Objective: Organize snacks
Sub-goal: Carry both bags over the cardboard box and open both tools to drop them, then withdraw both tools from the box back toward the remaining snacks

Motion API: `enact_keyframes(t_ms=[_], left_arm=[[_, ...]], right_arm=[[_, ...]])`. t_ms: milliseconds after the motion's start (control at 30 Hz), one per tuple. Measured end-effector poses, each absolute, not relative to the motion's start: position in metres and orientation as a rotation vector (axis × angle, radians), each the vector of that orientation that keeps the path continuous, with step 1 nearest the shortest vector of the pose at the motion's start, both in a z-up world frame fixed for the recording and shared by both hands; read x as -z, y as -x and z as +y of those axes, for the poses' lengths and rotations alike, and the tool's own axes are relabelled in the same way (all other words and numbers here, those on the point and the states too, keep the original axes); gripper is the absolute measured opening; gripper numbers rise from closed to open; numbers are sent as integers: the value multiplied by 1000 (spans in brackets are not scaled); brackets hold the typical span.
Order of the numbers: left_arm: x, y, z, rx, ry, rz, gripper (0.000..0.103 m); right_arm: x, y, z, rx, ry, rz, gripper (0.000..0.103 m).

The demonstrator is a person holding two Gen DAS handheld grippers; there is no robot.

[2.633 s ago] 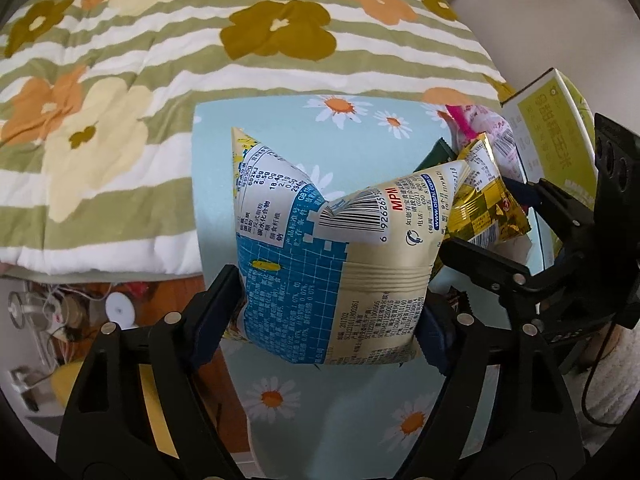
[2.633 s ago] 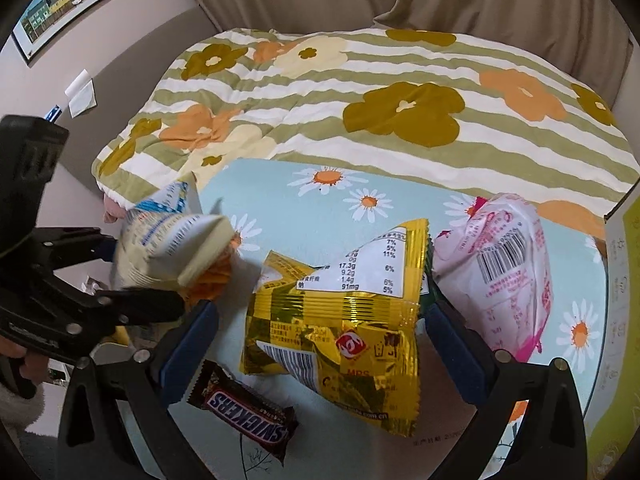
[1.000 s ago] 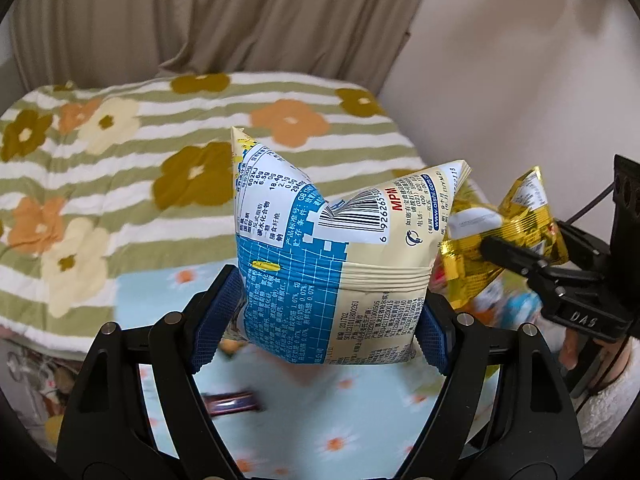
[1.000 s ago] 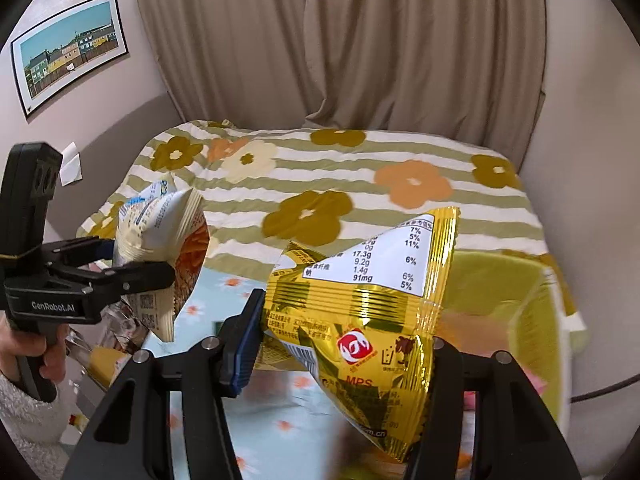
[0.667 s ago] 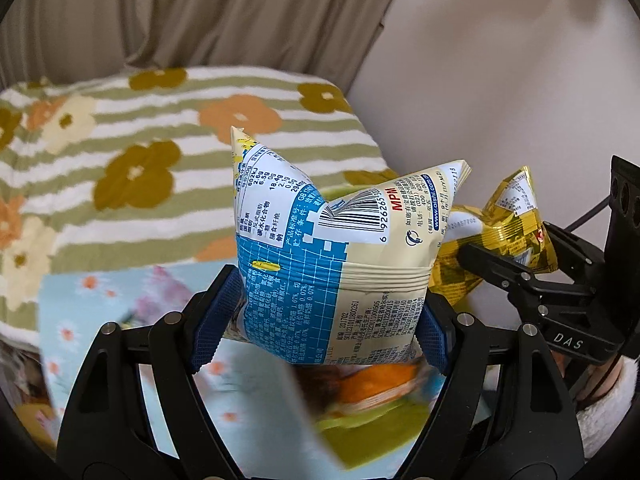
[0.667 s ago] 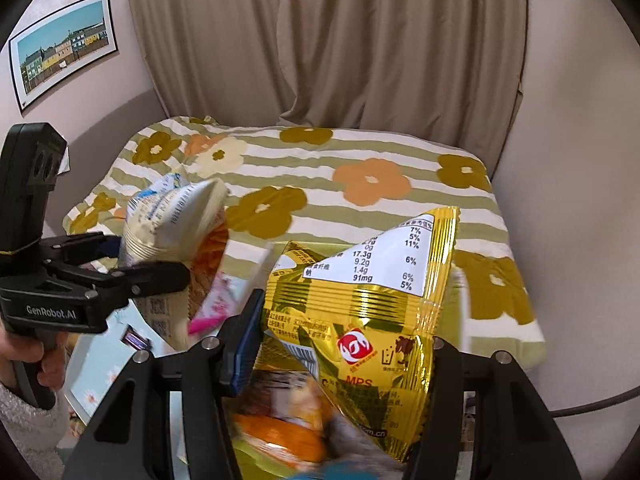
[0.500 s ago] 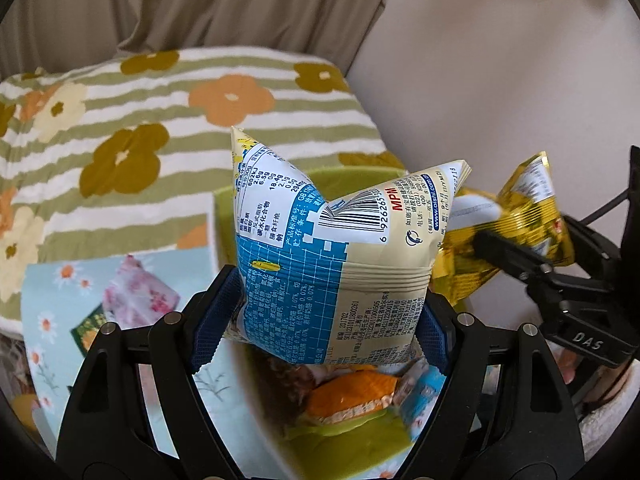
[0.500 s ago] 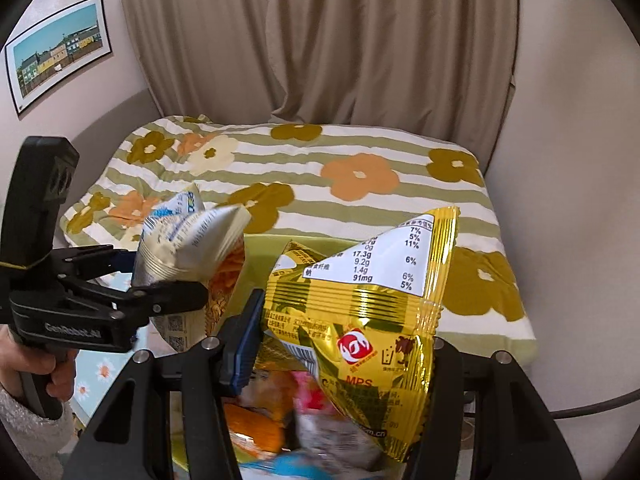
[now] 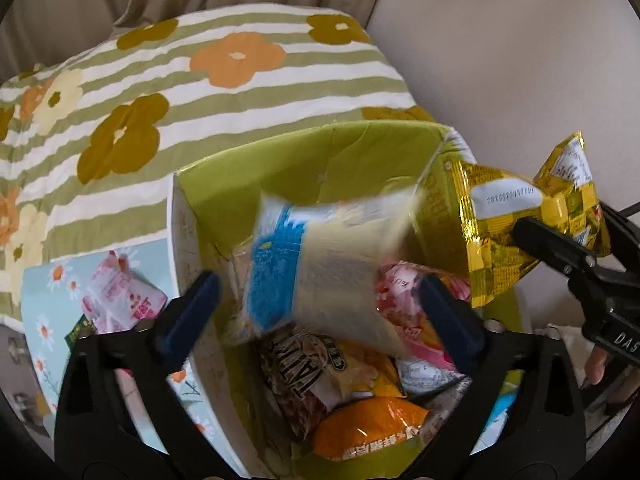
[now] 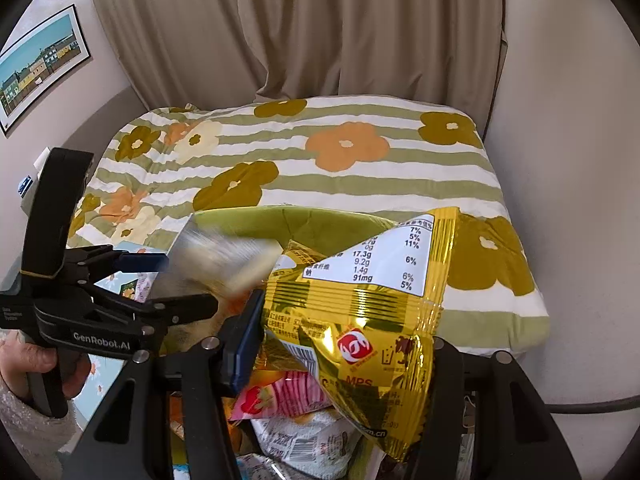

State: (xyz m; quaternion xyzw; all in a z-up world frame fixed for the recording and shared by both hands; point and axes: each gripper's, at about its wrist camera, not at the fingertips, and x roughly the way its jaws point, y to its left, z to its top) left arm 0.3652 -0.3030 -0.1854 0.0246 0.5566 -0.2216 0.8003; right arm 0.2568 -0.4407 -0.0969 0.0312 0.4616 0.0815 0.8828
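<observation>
The blue-and-cream snack bag was motion-blurred, loose between the pads of your left hand-held gripper and above the open green box. Those jaws were opening wide, and neither blue pad appeared to press on the bag, though the blur leaves that contact uncertain. The bag looked light, air-puffed and soft, with a slick printed film; such a pack probably crushes under a hard squeeze and slides from a shallow one, so you would best take it across the middle of its body, below the crimped top seam.

The gold foil snack bag was clamped in your right hand-held gripper, its pads closed on the lower body of the pack, the crimped corner standing up above the box. It looked equally light and crinkly; the foil is likely slippery.

Inside the box lay an orange packet, a brown packet and pink-and-white packets, heaped loosely. Left of the box, a pink wrapped snack lay on the daisy-print cloth over the desk, not yet put away. Behind stood the bed with a flowered, striped quilt, a curtain and a framed picture on the wall.
</observation>
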Motion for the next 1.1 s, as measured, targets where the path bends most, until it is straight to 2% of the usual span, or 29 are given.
enact_keyframes(t_ms=[500,567,600,633,1100], left_arm=[[180,-336,-269,429,-54,1171,103],[179,-333,-265,422,-49,1172,103],[179,-333,-264,425,-41,1175,103],[179,-331,-261,429,-30,1176,103],[169,-286,-225,364,28,1141,103]], right_arm=[[113,-279,-439,-160,-127,982,53],[114,-281,-438,-141,-118,982,72],[113,-281,-436,-128,-97,967,93],[112,-278,-434,-118,-74,950,102],[90,-239,-422,-196,-54,910,102]])
